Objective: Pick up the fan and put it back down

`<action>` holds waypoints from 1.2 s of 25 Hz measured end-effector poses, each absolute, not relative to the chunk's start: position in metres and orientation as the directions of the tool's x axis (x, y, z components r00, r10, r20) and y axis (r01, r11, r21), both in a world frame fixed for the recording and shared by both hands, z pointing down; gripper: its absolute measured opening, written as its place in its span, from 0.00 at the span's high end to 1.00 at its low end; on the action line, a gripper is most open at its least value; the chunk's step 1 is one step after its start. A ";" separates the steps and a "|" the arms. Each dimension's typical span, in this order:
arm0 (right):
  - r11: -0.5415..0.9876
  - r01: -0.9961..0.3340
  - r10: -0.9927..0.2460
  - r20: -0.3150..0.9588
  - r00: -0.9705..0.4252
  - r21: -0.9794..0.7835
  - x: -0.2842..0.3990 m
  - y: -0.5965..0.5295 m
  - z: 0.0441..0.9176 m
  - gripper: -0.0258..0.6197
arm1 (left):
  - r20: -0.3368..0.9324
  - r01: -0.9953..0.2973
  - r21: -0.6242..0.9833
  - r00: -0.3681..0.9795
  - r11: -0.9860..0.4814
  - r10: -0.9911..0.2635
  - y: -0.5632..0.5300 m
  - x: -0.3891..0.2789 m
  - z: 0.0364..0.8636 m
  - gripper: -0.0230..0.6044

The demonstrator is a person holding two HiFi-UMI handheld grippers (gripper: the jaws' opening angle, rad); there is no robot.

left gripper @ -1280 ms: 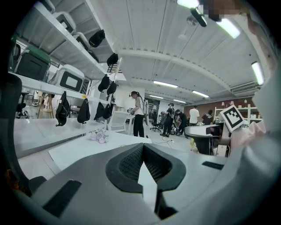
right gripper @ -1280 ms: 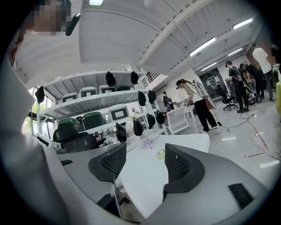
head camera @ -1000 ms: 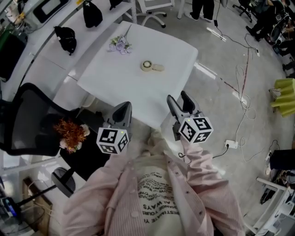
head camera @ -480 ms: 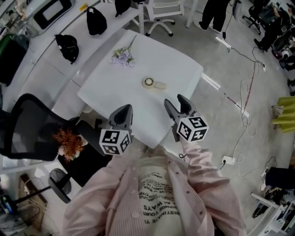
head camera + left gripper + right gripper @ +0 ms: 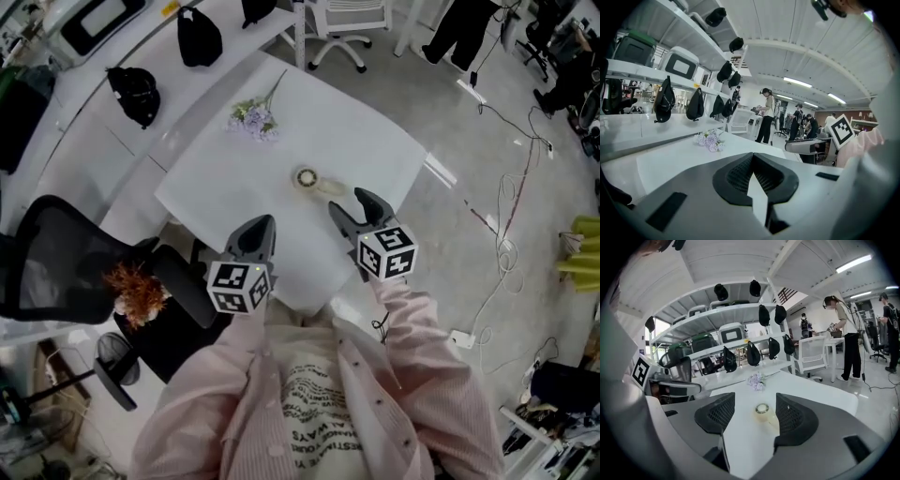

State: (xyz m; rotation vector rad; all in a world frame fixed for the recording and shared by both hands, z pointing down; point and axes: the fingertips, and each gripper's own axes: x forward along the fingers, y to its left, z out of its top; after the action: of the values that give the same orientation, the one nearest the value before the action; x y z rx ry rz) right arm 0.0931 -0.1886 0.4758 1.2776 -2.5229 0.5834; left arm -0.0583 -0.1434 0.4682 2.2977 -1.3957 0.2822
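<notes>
Right gripper view: right gripper (image 5: 751,414) jaws apart near the fan (image 5: 762,410); left gripper (image 5: 753,159) closed, empty. A crooked pinch could push the fan away.

left gripper (image 5: 256,225) — jaws pressed together | right gripper (image 5: 348,201) — jaws apart, reaching slightly further forward

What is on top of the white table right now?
A small fan lies near the middle, and lilac flowers lie at the far side. The left tool and right tool cover parts of the table along its near edge.
</notes>
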 end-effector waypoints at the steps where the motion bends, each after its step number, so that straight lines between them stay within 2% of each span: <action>1: 0.546 -0.806 -0.700 0.405 -0.589 -0.228 0.090 -0.193 0.480 0.59 | 0.398 -0.879 0.263 0.475 -0.398 -0.785 -0.146 -0.058 0.473 0.96; 11: 0.670 -0.732 -0.577 0.536 -0.617 -0.122 0.081 -0.233 0.537 0.59 | 0.458 -0.848 0.318 0.529 -0.425 -0.714 -0.181 -0.053 0.522 0.96; 24: 0.862 -0.502 -0.290 0.743 -0.603 -0.071 0.063 -0.253 0.613 0.59 | 0.527 -0.842 0.381 0.537 -0.381 -0.659 -0.204 -0.048 0.587 0.96; 30: 0.905 -0.419 -0.193 0.805 -0.562 -0.075 0.053 -0.254 0.635 0.59 | 0.544 -0.843 0.394 0.536 -0.367 -0.646 -0.207 -0.045 0.601 0.96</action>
State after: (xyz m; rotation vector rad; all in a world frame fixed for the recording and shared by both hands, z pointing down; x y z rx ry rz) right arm 0.0527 -0.2536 0.6354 0.4353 -2.1764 0.3237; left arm -0.0452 -0.2069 0.6010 2.1295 -1.1990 0.3935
